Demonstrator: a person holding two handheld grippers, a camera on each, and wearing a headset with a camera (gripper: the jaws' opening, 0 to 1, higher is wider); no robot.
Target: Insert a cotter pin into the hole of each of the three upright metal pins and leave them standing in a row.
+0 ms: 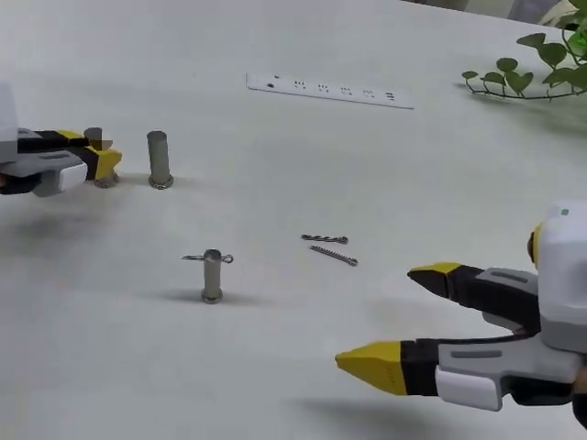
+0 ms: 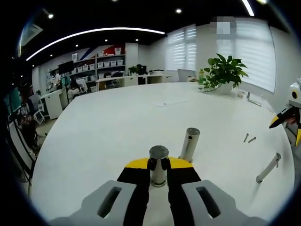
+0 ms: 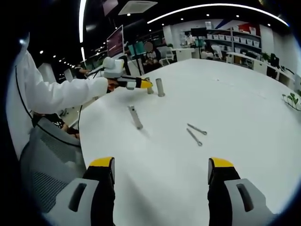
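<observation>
- The left gripper is seen closed on an upright metal pin; its yellow-tipped jaws are pressed against both sides of the shaft, near the left edge of the white table; in the right gripper view the hand behind it is seen coming out of a white sleeve.
- A second pin is stood upright just beside the gripped one, apart from the jaws.
- A third pin is stood well apart from those two, nearer the person; a cotter pin is seen passed through the hole near its top.
- Two loose cotter pins are laid close together on the table, between the third pin and the right gripper.
- The right gripper is held above the table at lower right; its jaws are spread wide, with nothing between them.
- A white power strip and a leafy plant are set at the far side of the table.
</observation>
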